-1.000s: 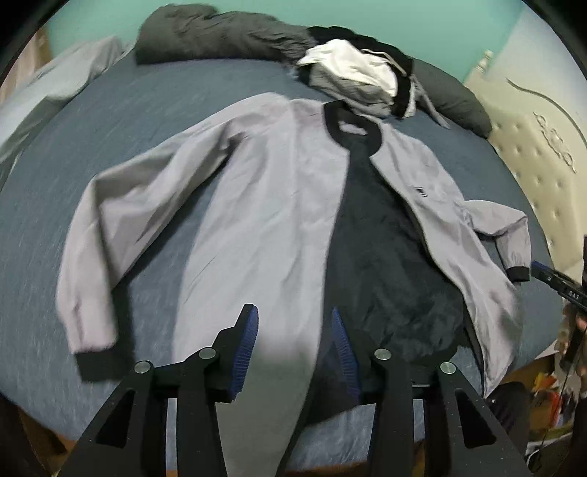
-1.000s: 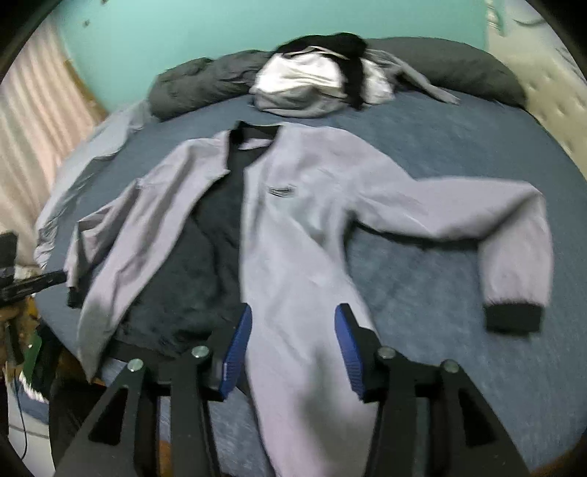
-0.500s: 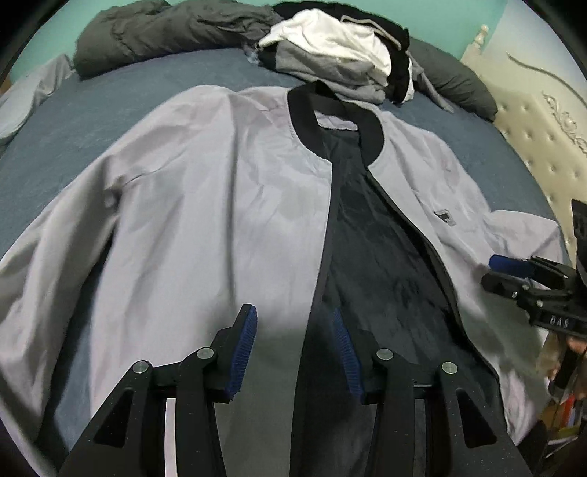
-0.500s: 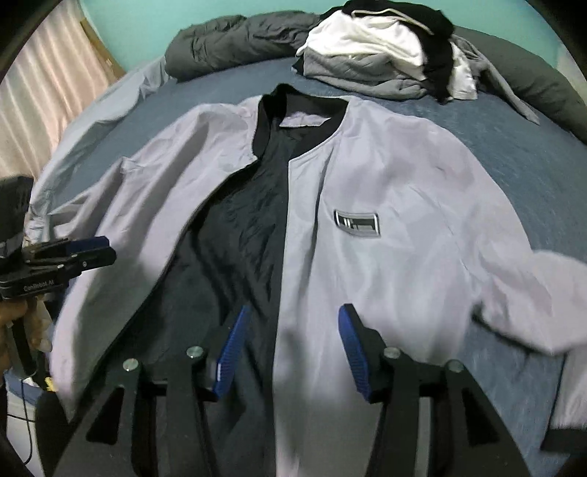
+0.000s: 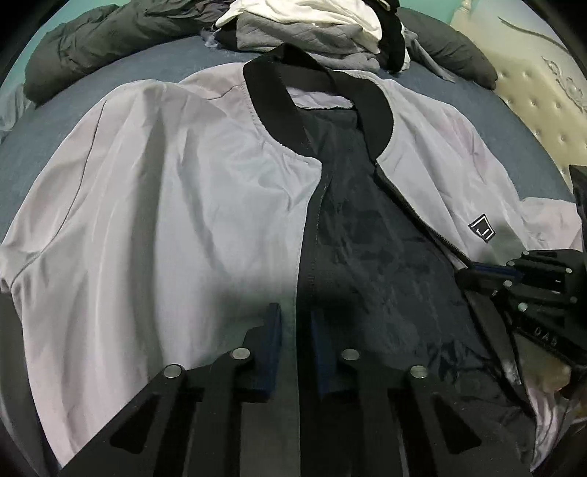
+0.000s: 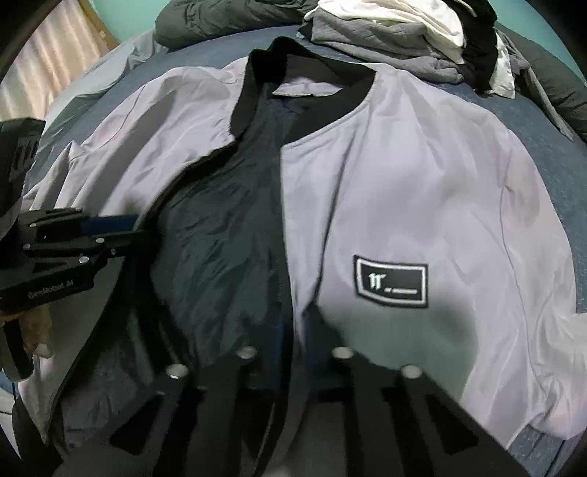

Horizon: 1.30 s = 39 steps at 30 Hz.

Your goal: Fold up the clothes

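Pale lilac jacket (image 5: 165, 227), unzipped, lies face up on a blue bed (image 5: 110, 69), a claw at each front edge.

Left wrist view: the left claw (image 5: 296, 330) is closing on the jacket's front edge, where lilac shell meets dark lining (image 5: 367, 257); the edge lies between the blue pads, but whether they press on it I cannot tell. The right claw (image 5: 473, 273) reaches in from the right onto the opposite zip edge. A pile of clothes (image 5: 312, 25) sits just beyond the black collar (image 5: 271, 106).
Right wrist view: the right claw (image 6: 293, 323) has its jaws shut, pinching the front edge below a black chest patch (image 6: 390, 280). The left claw (image 6: 124, 231) shows at left on the other front.
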Each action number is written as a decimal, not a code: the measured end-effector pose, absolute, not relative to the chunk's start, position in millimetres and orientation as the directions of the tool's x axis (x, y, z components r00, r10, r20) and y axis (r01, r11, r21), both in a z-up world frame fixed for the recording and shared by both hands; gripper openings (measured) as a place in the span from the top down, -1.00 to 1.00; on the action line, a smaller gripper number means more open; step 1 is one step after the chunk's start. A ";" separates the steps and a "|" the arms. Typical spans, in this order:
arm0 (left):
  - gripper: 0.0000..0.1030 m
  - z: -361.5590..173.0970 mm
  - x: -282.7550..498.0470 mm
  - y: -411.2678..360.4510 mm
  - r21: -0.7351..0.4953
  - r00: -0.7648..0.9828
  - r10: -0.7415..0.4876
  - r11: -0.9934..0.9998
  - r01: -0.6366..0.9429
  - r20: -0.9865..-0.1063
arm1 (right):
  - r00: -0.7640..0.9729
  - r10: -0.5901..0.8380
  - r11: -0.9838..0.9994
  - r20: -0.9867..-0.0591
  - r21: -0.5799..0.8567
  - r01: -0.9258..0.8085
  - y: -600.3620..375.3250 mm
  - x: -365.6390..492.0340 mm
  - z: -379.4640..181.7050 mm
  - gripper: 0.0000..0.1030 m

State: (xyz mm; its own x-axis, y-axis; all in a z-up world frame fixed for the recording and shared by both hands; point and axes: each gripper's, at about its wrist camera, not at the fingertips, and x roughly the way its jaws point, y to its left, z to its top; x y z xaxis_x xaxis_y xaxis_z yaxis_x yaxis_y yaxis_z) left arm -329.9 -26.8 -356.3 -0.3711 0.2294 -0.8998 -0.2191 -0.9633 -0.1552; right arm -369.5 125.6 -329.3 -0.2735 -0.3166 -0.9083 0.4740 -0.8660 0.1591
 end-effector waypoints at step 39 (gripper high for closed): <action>0.45 -338.7 -402.6 -30.9 -0.503 -0.388 0.506 -0.856 -0.119 -0.770 | -0.291 -0.538 -0.832 -0.791 0.442 0.336 146.7 -487.4 -301.6 0.57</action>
State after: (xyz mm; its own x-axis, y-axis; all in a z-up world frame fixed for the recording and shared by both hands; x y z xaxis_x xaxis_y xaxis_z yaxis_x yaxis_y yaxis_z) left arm -402.6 -30.9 -338.7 -0.3884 0.5061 -0.7701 -0.1186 -0.8562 -0.5029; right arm -487.4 146.7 -301.6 -0.2912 -0.5378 -0.7912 0.3364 -0.8318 0.4416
